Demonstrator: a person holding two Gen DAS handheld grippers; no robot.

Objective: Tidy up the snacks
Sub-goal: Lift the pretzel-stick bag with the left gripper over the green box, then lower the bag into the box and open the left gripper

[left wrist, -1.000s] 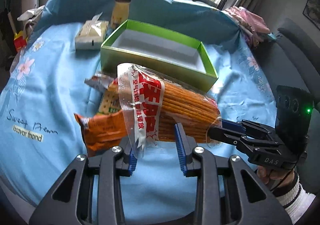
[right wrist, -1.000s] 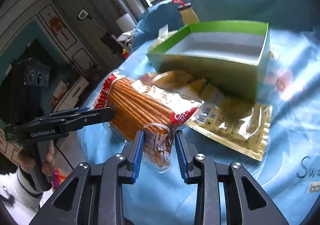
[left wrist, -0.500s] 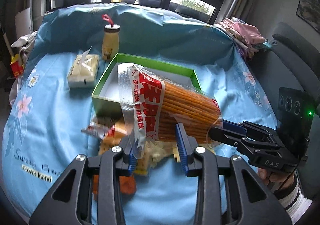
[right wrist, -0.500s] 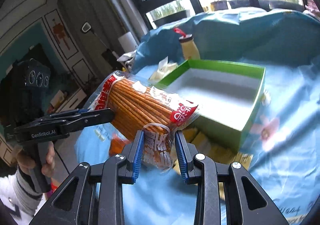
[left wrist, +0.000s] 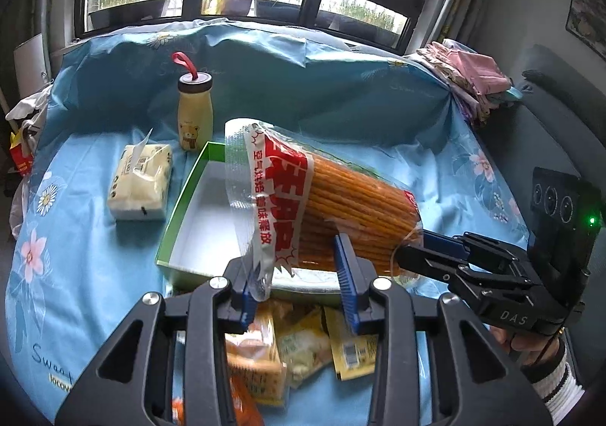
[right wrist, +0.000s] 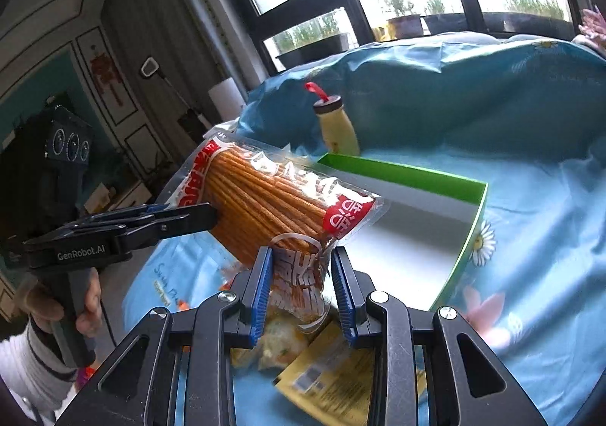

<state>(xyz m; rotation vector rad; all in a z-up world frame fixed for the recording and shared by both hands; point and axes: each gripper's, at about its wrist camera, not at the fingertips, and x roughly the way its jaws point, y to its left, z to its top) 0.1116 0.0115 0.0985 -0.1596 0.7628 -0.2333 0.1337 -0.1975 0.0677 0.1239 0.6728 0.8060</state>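
Observation:
A clear bag of orange biscuit sticks (left wrist: 352, 206) with red print hangs in the air over the near edge of the open green box (left wrist: 181, 198). My left gripper (left wrist: 299, 276) is shut on the bag's printed left end. My right gripper (right wrist: 302, 270) is shut on the crumpled other end of the bag (right wrist: 265, 198). Each gripper shows in the other's view: the right gripper (left wrist: 414, 249) at the bag's far end, the left gripper (right wrist: 206, 215) at its left. The box (right wrist: 467, 232) has nothing inside. Below the bag lie loose snack packets (left wrist: 303, 344), one of them yellow (right wrist: 329, 369).
A tissue pack (left wrist: 138, 179) lies left of the box and a yellow bottle (left wrist: 195, 115) with a red loop stands behind it, all on a blue flowered cloth (left wrist: 75, 255). Folded pink cloth (left wrist: 466, 73) sits at the back right. A dark seat (left wrist: 549, 122) borders the right side.
Both grippers have lifted the stick bag off the pile of snack packets and carried it up and towards the green box. The packets stayed on the cloth.

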